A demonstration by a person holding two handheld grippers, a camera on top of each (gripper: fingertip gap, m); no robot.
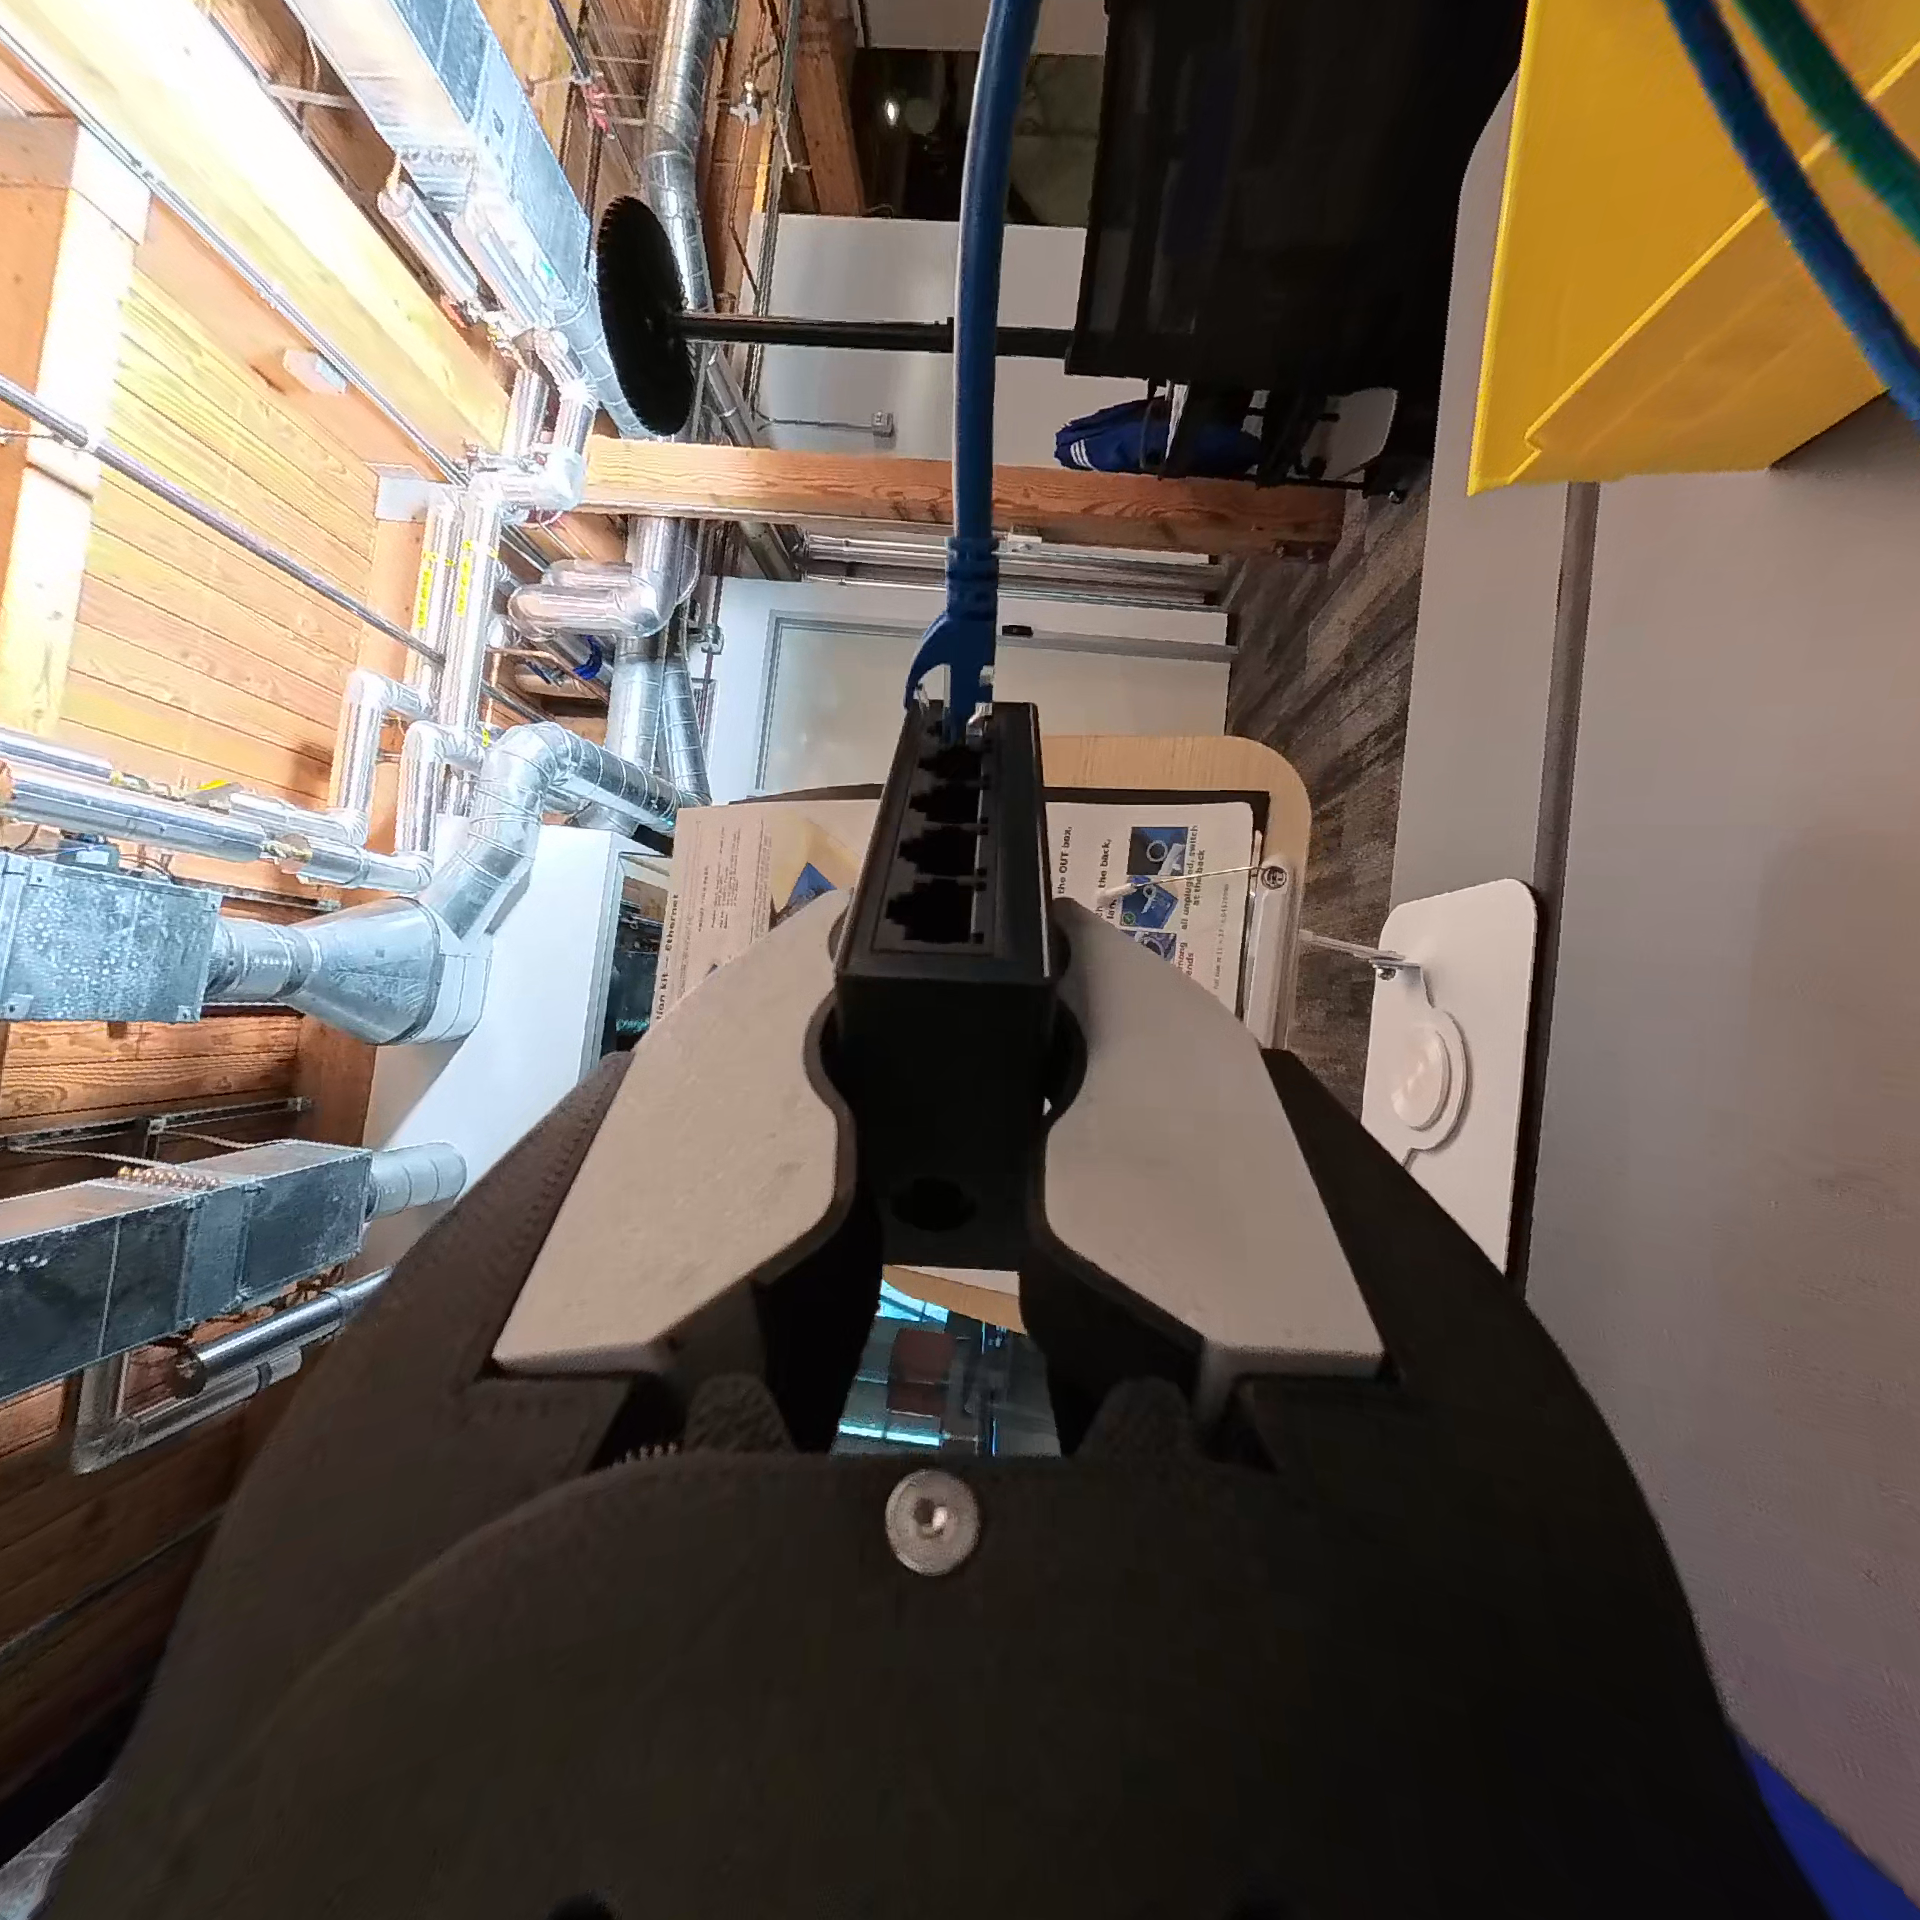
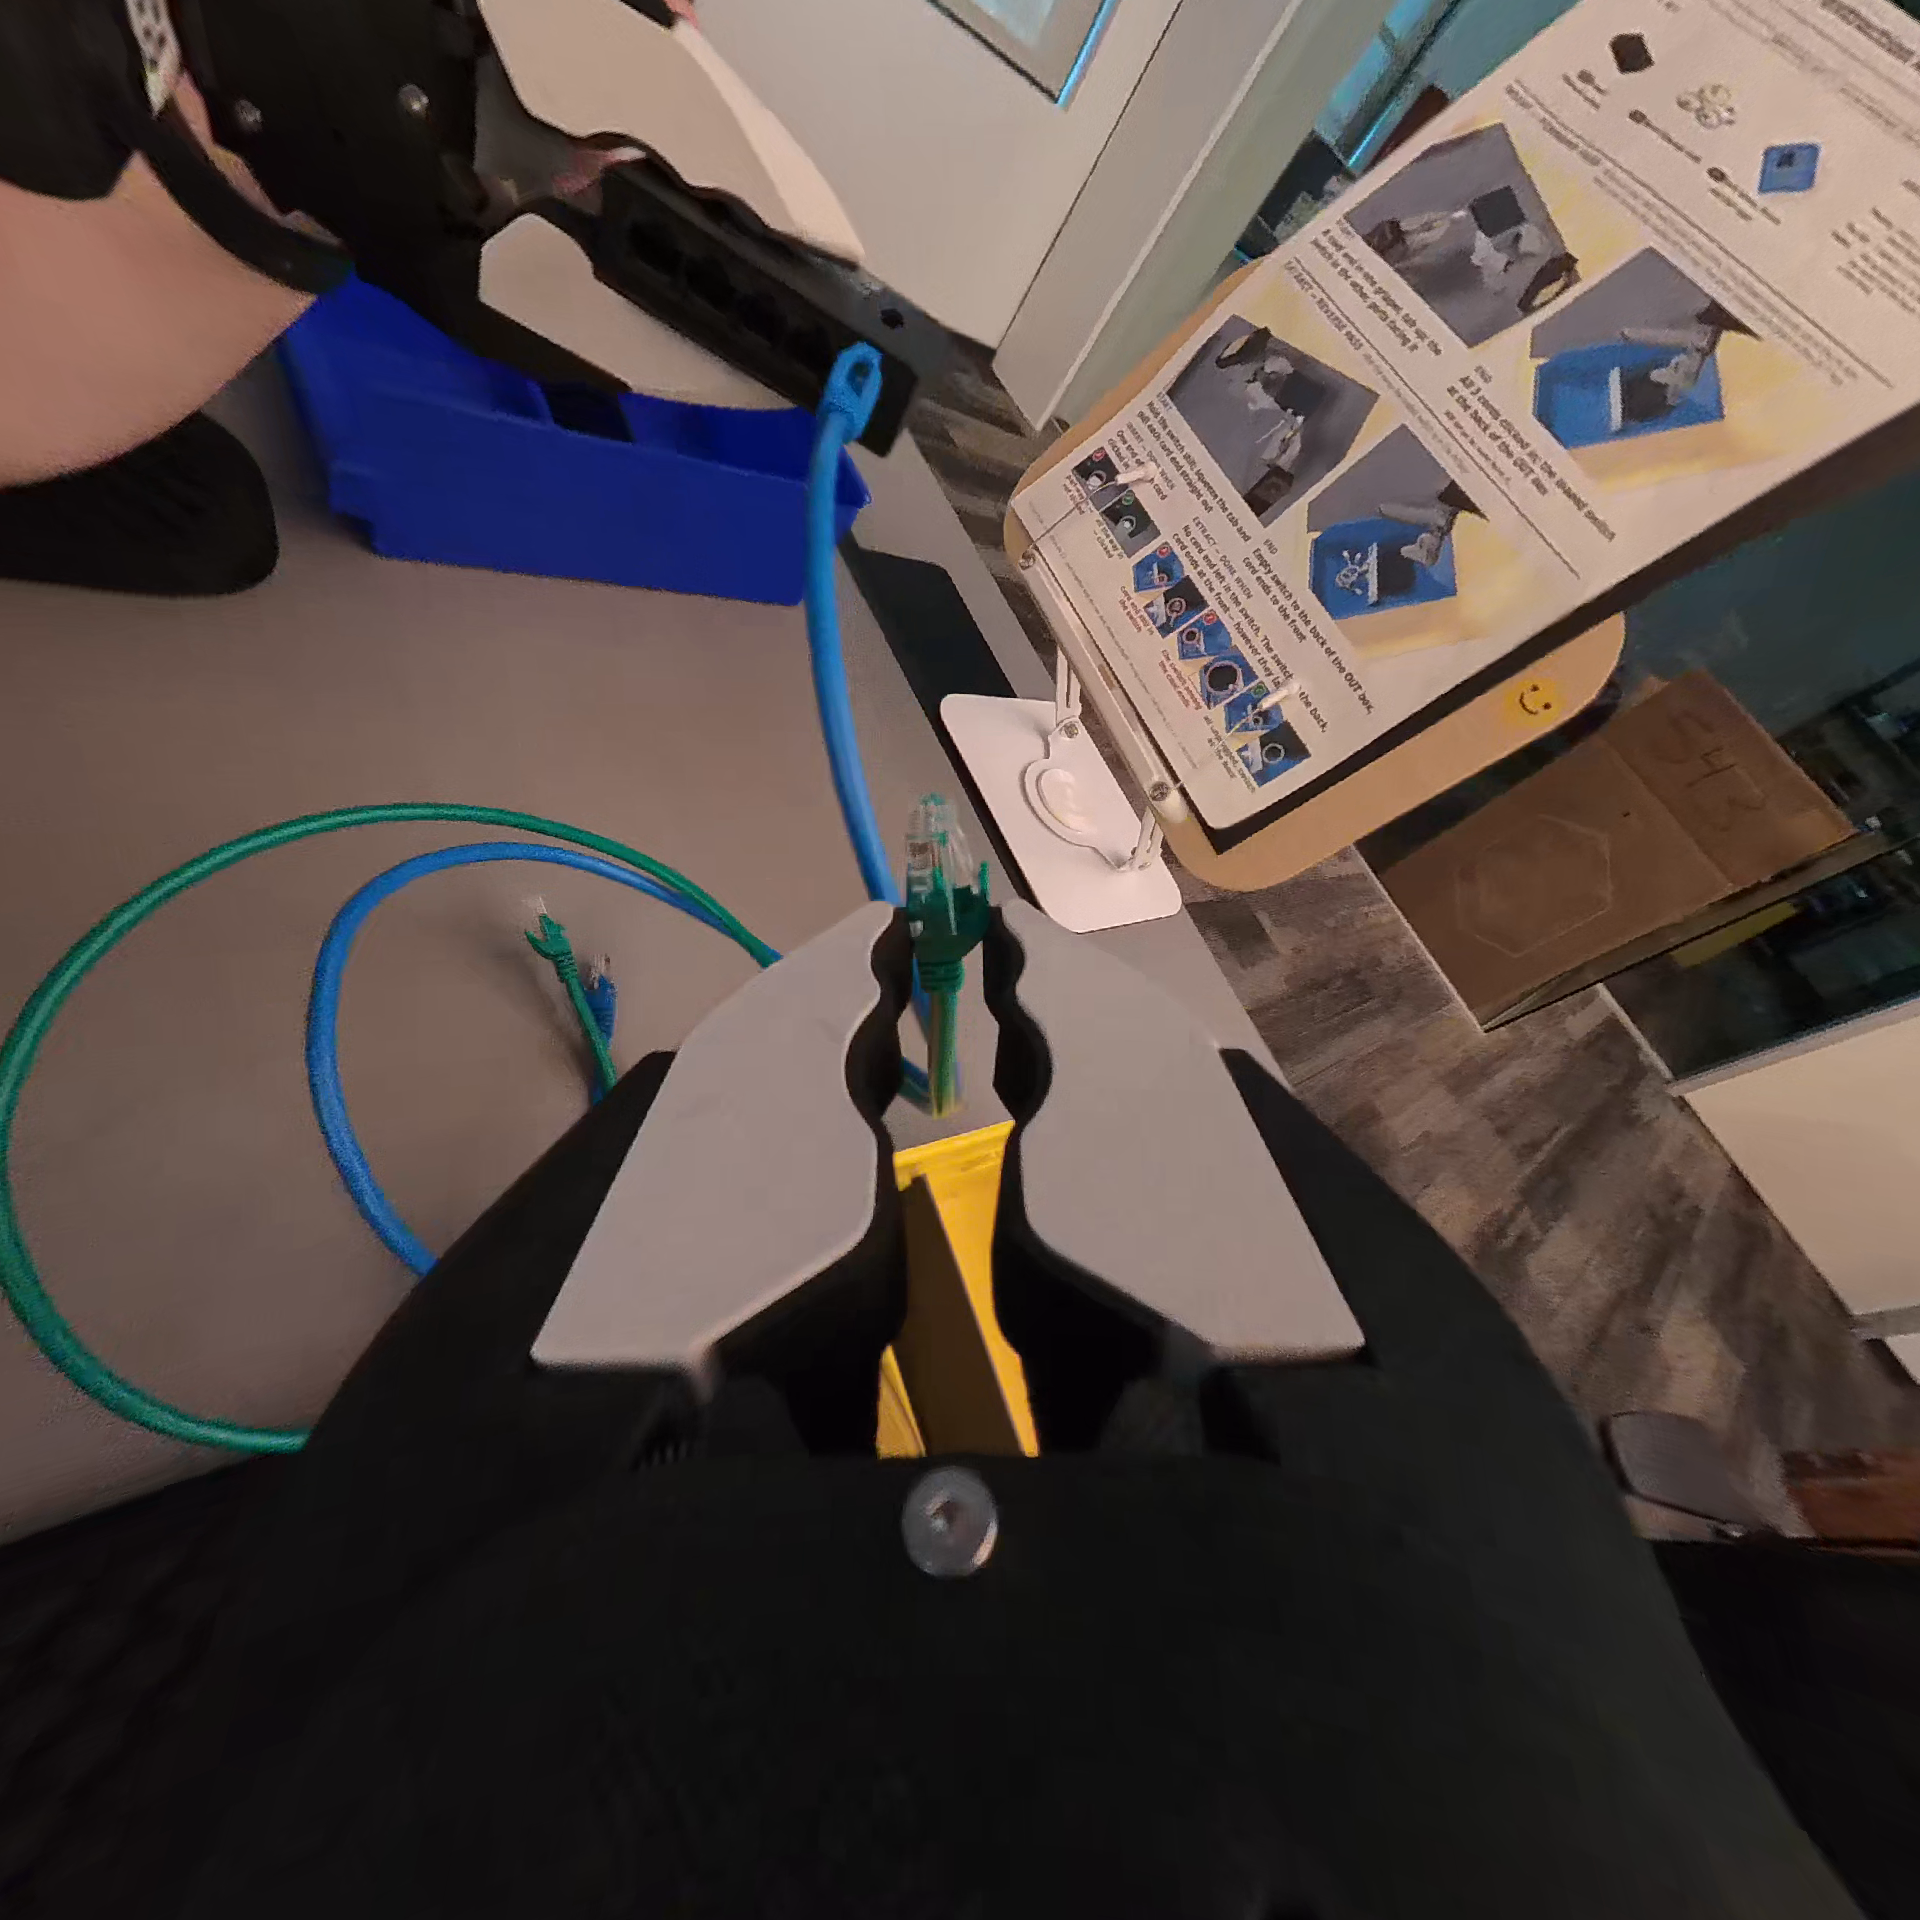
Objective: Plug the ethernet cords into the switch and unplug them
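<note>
Printed instruction sheet (image 2: 1455, 436) carries most of the writing on view
In the right wrist view it stands at two o'clock, small print among photos; a yellow sticker (image 2: 1536, 701) and a hand-marked cardboard box (image 2: 1621, 831) sit at three o'clock; yellow labels (image 1: 426, 594) band pipes (image 1: 473, 665) at ten o'clock, left wrist view

Left wrist view is bright and sharp, daylight on the wood ceiling (image 1: 239, 343). Right wrist view is dimmer, with motion blur on the switch (image 2: 748, 301) above the blue bin (image 2: 540, 488). Fisheye bending at edges.
</note>
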